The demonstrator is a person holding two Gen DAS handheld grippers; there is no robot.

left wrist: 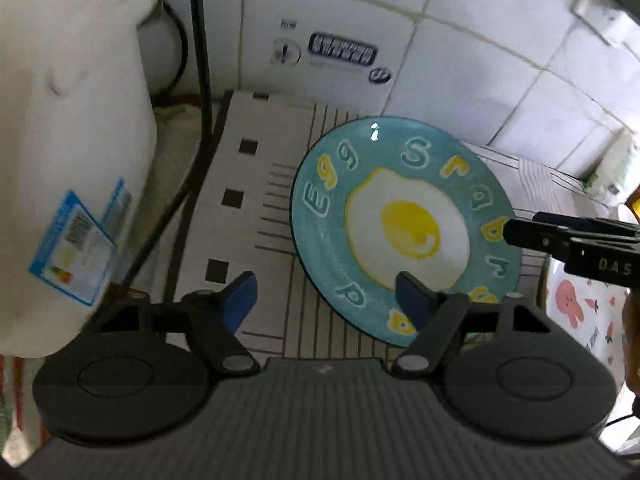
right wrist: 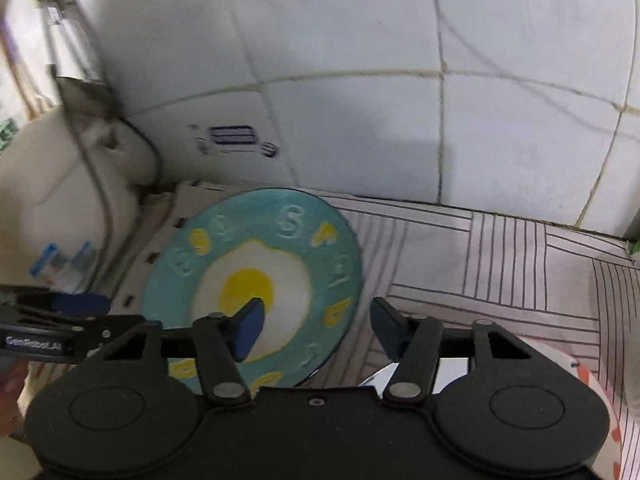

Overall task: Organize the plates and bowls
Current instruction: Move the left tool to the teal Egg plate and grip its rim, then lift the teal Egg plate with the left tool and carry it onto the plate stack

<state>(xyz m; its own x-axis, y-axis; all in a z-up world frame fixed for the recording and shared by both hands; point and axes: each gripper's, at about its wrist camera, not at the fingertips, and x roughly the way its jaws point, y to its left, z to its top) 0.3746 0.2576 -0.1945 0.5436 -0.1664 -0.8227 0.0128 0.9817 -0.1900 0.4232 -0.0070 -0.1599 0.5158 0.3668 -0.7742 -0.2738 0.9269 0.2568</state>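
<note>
A teal plate [left wrist: 404, 224] with a fried-egg picture lies flat on the patterned cloth; it also shows in the right wrist view [right wrist: 256, 280]. My left gripper [left wrist: 326, 300] is open and empty, its right finger over the plate's near rim. My right gripper [right wrist: 316, 330] is open and empty, above the plate's right side, its left finger over the egg. The right gripper's fingers enter the left wrist view at the plate's right edge [left wrist: 560, 236]. A white dish with orange marks [right wrist: 600, 392] lies under the right gripper.
A large white appliance [left wrist: 68, 152] with a blue label stands at the left, with a black cable [left wrist: 204, 92] beside it. A tiled wall [right wrist: 360, 100] is close behind. A white cloth with pink prints [left wrist: 584, 312] lies at the right.
</note>
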